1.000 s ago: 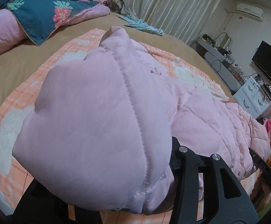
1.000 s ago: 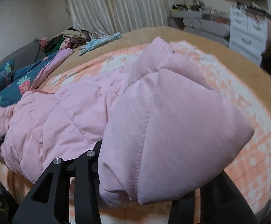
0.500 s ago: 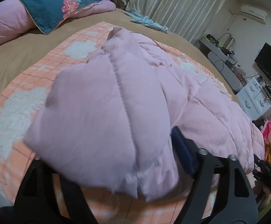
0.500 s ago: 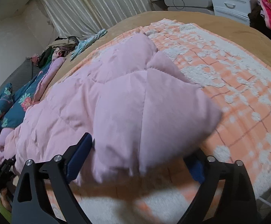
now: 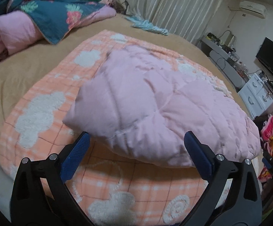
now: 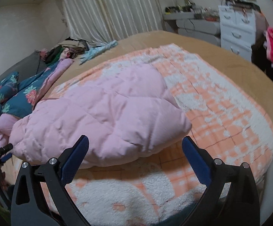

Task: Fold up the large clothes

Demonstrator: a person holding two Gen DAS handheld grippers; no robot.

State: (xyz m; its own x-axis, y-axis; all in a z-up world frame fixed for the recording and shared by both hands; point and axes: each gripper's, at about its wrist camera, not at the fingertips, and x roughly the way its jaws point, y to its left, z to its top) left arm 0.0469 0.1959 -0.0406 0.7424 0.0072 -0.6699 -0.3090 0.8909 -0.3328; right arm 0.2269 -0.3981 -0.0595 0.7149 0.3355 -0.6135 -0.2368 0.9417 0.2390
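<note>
Pink quilted coat [image 5: 155,101] lying on the orange-and-white checked blanket [image 5: 42,113], toward the blanket's near edge, folded over on itself into a thick padded bundle; stretches across from one near corner toward the other.

Left gripper [image 5: 136,154] jaws opening, spread wide, nothing between the pads; coat's near left corner just beyond the tips, not touched. Right gripper [image 6: 134,156] jaws opening too, wide apart, empty; coat's near right corner sitting just ahead of them.

Progress, judged: one fold laid down and released, both near corners resting free on the blanket. Bundle still wide and puffy, edges uneven. Likely left: a further fold across the width, then pressing flat. Sleeves not visible, so cannot tell whether tucked inside.

Elsewhere on the bed: floral quilt [image 5: 48,13] at the far left corner, pale blue cloth [image 5: 149,26] near the far edge.
</note>
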